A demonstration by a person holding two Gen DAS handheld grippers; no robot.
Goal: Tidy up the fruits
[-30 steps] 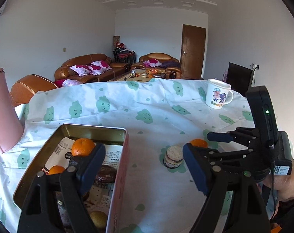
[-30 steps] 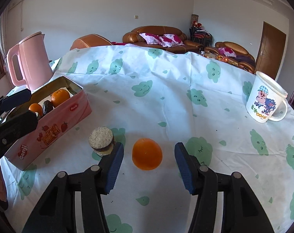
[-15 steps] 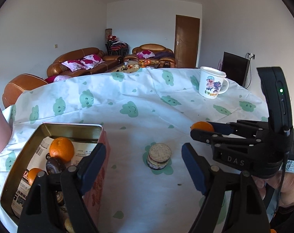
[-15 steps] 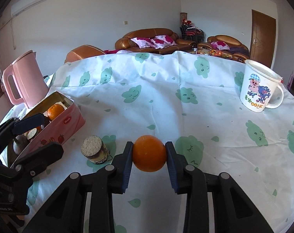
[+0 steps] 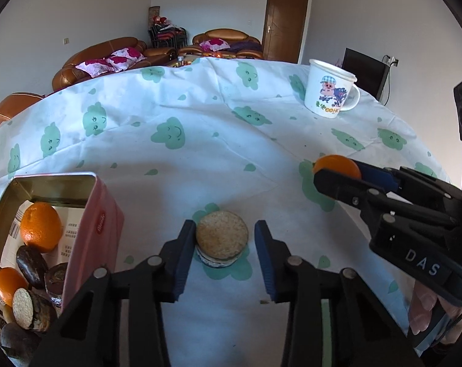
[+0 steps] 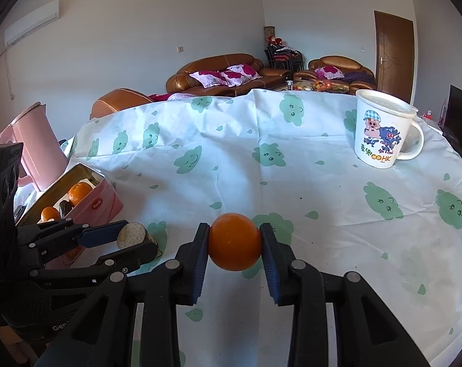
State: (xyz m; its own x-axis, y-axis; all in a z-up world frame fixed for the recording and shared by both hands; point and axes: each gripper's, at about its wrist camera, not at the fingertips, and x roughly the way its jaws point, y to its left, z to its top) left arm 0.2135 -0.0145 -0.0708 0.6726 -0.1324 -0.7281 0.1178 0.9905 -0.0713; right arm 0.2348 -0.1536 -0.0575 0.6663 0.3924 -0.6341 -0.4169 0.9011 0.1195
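Note:
My right gripper (image 6: 234,246) is shut on an orange (image 6: 234,241) and holds it just above the tablecloth; the orange also shows in the left wrist view (image 5: 336,165). My left gripper (image 5: 225,246) is open, its fingers on either side of a small round cake (image 5: 221,238) that stands on the cloth; a gap shows on the right side. The cake also shows in the right wrist view (image 6: 131,235). A pink tin box (image 5: 92,223) at the left holds two oranges (image 5: 41,227) and several dark cakes (image 5: 31,264).
A white cartoon mug (image 6: 380,130) stands at the far right of the table. A pink kettle (image 6: 32,146) stands behind the tin box (image 6: 101,202). The tablecloth (image 5: 200,140) is white with green clouds. Sofas lie beyond the table.
My right gripper closed on the orange and lifted it slightly. My left gripper moved right from the tin box and narrowed around the round cake.

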